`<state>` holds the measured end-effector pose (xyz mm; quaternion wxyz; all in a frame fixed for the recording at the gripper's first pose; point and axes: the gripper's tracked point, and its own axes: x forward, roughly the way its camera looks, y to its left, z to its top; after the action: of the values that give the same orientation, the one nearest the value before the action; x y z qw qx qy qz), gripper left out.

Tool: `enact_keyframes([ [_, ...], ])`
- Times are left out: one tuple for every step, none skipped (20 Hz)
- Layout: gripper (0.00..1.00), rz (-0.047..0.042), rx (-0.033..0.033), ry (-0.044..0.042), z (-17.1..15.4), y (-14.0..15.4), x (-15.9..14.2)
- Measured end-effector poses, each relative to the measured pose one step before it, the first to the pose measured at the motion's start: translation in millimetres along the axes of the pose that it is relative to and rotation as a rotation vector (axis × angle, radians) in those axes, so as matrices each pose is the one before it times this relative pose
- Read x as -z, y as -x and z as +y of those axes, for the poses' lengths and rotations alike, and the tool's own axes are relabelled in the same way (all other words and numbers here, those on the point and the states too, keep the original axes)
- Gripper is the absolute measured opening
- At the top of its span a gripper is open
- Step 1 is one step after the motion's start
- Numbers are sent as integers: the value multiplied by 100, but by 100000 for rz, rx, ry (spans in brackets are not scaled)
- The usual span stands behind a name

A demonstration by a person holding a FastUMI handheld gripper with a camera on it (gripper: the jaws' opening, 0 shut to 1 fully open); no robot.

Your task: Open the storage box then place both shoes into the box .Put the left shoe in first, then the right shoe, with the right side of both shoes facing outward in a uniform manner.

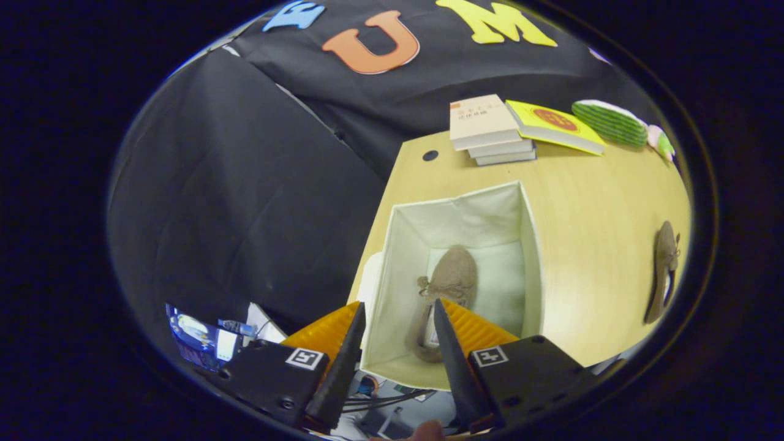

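gripper spread wide, empty, hovering over near wall of storage box; box is open, one tan shoe lying on its floor between the fingers; second shoe on worktop well right of box; book stack beyond

The tongs are held up high and point down. The two fingers stand apart with a wide gap between them. They hold nothing and press on nothing. A bit of the person's finger shows below the tongs.
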<state>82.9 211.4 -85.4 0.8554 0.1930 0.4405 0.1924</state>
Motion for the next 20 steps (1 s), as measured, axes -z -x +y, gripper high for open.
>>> enact_keyframes([
  [72,-3700,3808,6511,-989,857,-538],
  [75,-3458,2634,5482,-1088,725,-522],
  [77,-2584,2464,3381,-695,1211,-78],
  [77,-2351,1994,2458,-927,1133,-214],
  [78,-2633,2530,1805,-1318,1402,-212],
  [78,-3107,2744,798,-1619,1254,-453],
  [78,-3024,3130,1099,-1884,1029,-501],
  [78,-2005,2758,2115,-2060,1092,-355],
  [78,-1491,3751,1187,-2367,1083,-43],
  [78,-750,4048,736,-2530,799,20],
  [78,-897,3410,243,-2396,743,225],
  [79,278,2987,633,-2353,614,477],
  [80,-278,2395,80,-2288,391,344],
  [80,-504,2665,645,-2327,258,592],
  [81,-309,3639,890,-2446,-166,637],
  [81,886,3956,1176,-2490,-410,933],
  [83,2463,2692,287,-2147,-418,1389],
  [85,3089,714,-1045,-1404,-475,1182],
  [85,3557,201,-2028,-1366,-141,1300],
  [85,3271,-557,-1961,-1029,-530,1021],
])
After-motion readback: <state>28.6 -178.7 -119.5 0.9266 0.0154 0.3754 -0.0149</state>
